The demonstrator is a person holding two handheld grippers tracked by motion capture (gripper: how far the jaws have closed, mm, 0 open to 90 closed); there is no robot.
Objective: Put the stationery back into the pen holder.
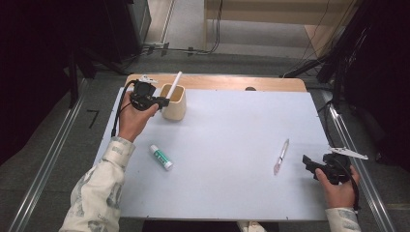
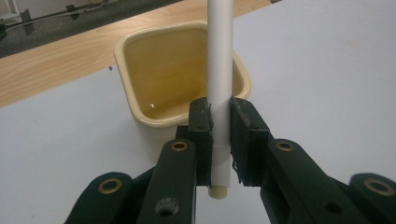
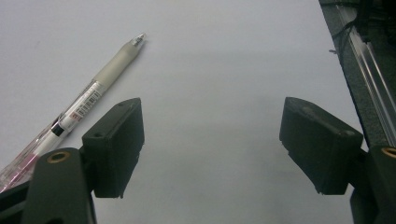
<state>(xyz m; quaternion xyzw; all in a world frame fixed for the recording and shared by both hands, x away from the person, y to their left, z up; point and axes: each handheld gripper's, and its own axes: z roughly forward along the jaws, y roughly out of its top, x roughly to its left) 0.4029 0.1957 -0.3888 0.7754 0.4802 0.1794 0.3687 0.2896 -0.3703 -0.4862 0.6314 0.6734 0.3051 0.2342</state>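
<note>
My left gripper (image 1: pixel 162 101) is shut on a white pen (image 1: pixel 175 82), its pads clamped near the pen's lower end (image 2: pixel 219 135). The pen stands steeply tilted, and in the high view its upper part rises over a cream square cup (image 1: pixel 174 102) at the table's back left. That cup (image 2: pixel 182 88) sits just beyond the jaws. My right gripper (image 1: pixel 308 162) rests open near the table's right edge with nothing between its fingers (image 3: pixel 116 144). A clear pen with pink ink (image 1: pixel 281 156) lies to its left on the table (image 3: pixel 70 114).
A small white tube with green print (image 1: pixel 161 157) lies on the pale blue table top (image 1: pixel 227 145) at the front left. A wooden strip (image 1: pixel 217 82) runs along the table's far edge. Metal rails (image 1: pixel 358 164) flank both sides.
</note>
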